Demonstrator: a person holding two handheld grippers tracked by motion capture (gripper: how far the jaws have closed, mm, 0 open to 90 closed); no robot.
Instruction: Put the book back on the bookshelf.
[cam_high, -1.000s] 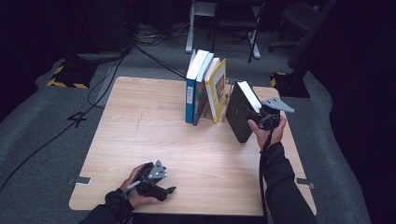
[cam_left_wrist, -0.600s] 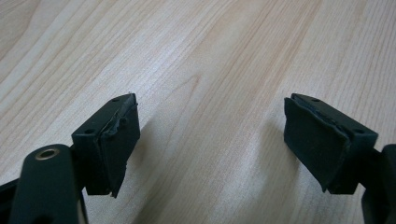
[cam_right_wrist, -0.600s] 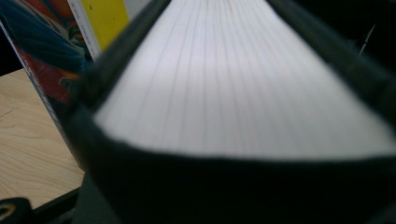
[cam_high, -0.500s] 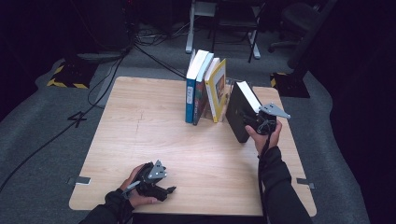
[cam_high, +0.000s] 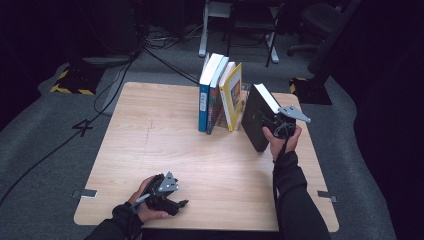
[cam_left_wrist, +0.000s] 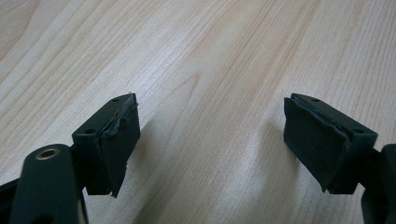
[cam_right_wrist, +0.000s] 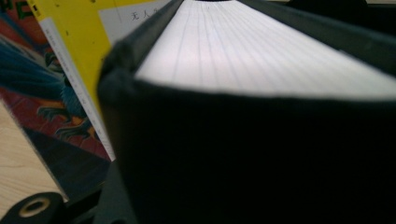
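Leaning to the left at the right side of the worktop (cam_high: 165, 150), a black book (cam_high: 255, 125) is gripped by the right tongs (cam_high: 272, 122), which are held in the right hand (cam_high: 282, 140). The jaws have just been closing, with the book between them; in the right gripper view the black cover (cam_right_wrist: 261, 163) and the white page edges (cam_right_wrist: 261, 46) are seen very close. The book's lower edge rests on the wood and its top is tipped toward a row of standing books just beside it.

Nearest in that row is a yellow book (cam_high: 232, 97), itself slightly tilted; whether the black book touches it cannot be told from the high view. In the right gripper view the yellow cover (cam_right_wrist: 70, 28) is seen directly to the left of the black one. Behind the yellow book a thin book with a colourful spine (cam_high: 216, 100) and a blue book (cam_high: 205, 97) are stood upright, pressed together.

The left tongs (cam_high: 172, 202) are laid near the front edge of the worktop, well apart from the books, under the left hand (cam_high: 145, 197). Their jaws are spread wide with nothing between them, bare wood (cam_left_wrist: 210, 116) being seen in the gap.

Cables (cam_high: 165, 55) are trailed over the grey floor beyond the worktop, and chair legs (cam_high: 240, 35) are seen in the dark behind.
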